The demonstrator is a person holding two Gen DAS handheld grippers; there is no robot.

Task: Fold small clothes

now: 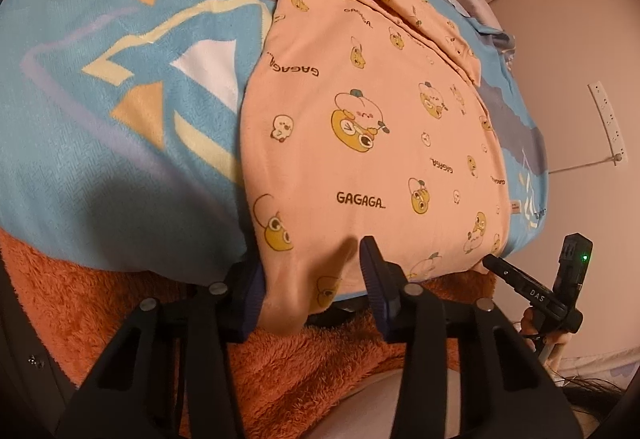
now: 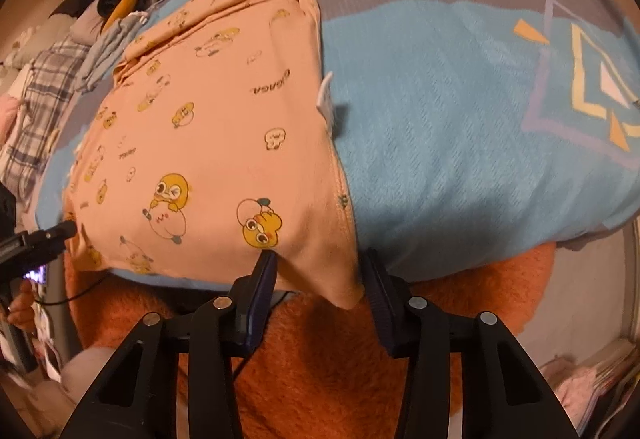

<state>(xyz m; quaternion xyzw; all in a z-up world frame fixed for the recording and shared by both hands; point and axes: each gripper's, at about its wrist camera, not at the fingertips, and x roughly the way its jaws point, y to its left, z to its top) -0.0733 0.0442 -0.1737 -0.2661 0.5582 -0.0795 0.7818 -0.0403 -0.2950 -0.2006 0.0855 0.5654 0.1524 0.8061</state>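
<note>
Peach cotton cartoon-print garment (image 1: 360, 143) flat on blue patterned fleece blanket (image 1: 120, 99) on bed, sleeves folded in. Left gripper (image 1: 312, 279), right gripper (image 2: 320, 287) straddle near hem corners, jaws part-closed, pads not yet pinching. Risks: single layer caught, blanket snagged, uneven lift skewing fold.
</note>
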